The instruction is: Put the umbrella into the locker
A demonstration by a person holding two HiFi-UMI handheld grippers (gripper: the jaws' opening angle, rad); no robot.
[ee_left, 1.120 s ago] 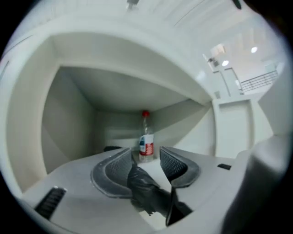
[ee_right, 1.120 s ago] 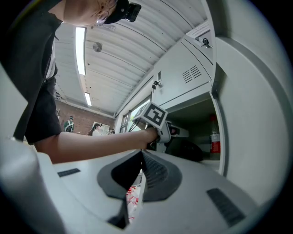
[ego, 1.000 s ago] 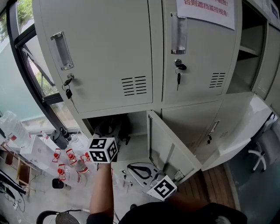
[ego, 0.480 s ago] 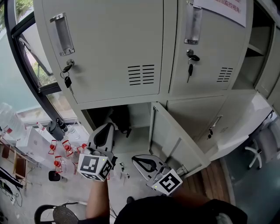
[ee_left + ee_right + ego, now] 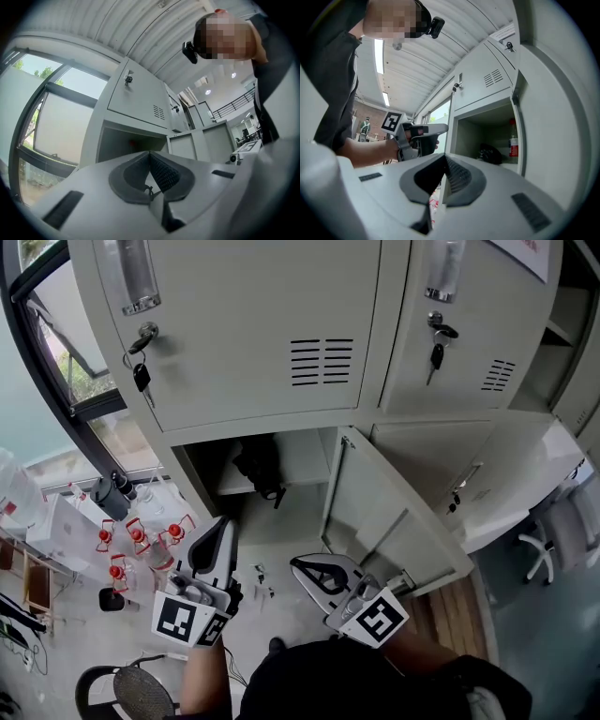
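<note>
Fingers of the left gripper (image 5: 150,160) have just been closing and now meet, nothing between them. The right gripper (image 5: 444,163) is likewise pinched together, empty. Above both, at frame centre, the black umbrella (image 5: 261,465) lies inside the open locker (image 5: 305,454).

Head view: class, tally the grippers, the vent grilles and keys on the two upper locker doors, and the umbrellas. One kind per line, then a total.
Grippers: 2
Vent grilles: 2
Keys: 2
Umbrella: 1
Total: 7
</note>
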